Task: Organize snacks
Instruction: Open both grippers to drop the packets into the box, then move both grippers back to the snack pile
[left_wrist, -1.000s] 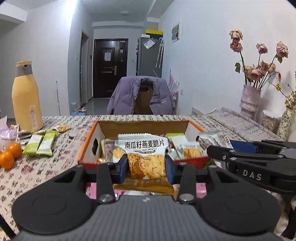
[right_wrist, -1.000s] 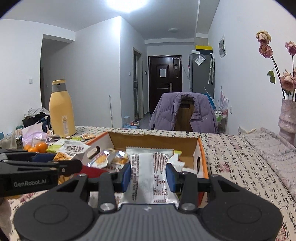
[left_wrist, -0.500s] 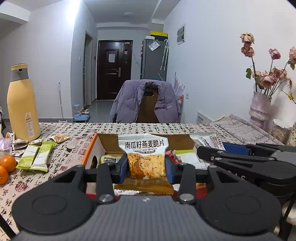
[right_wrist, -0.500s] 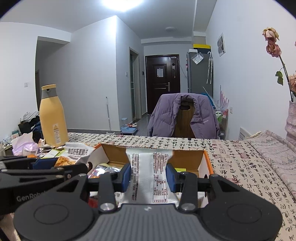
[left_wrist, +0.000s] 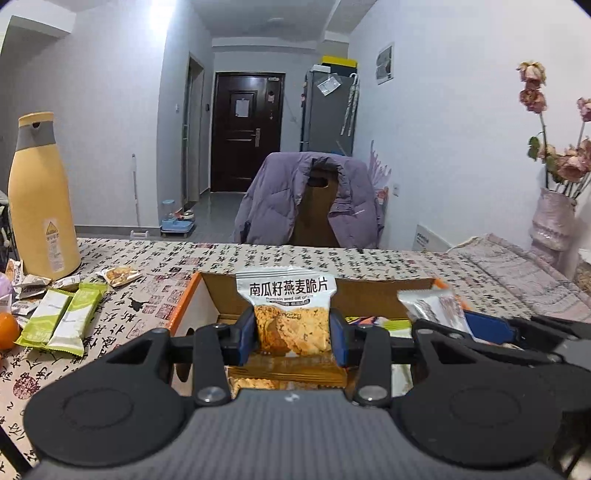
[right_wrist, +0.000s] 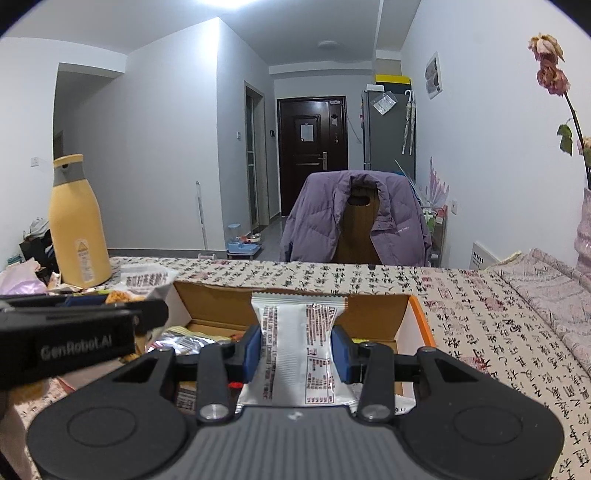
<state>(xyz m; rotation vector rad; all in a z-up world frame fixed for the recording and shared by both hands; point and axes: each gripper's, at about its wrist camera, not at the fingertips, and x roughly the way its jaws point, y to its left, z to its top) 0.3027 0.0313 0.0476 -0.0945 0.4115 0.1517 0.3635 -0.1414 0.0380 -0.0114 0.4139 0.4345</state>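
Observation:
My left gripper (left_wrist: 292, 339) is shut on an oat crisp packet (left_wrist: 286, 314), white on top with orange biscuits printed below. Beyond it lies an open cardboard snack box (left_wrist: 184, 314) with an orange rim. My right gripper (right_wrist: 296, 349) is shut on a silver-white packet (right_wrist: 299, 354) turned print side toward me, over the same box (right_wrist: 417, 321). Each gripper shows in the other's view: the right gripper (left_wrist: 461, 325) with its silver packet, the left gripper (right_wrist: 147, 306) with the crisp packet. More packets lie inside the box, mostly hidden.
A tall yellow bottle (left_wrist: 37, 199) stands at the left on the patterned tablecloth (left_wrist: 155, 266). Two green bars (left_wrist: 62, 321), small loose packets and an orange (left_wrist: 7, 330) lie near it. A chair with a purple jacket (left_wrist: 310, 203) faces the far edge; a flower vase (left_wrist: 552, 221) stands right.
Both grippers have drawn back from the box with their packets still held. The box now sits lower and farther in each view, and its contents are less visible.

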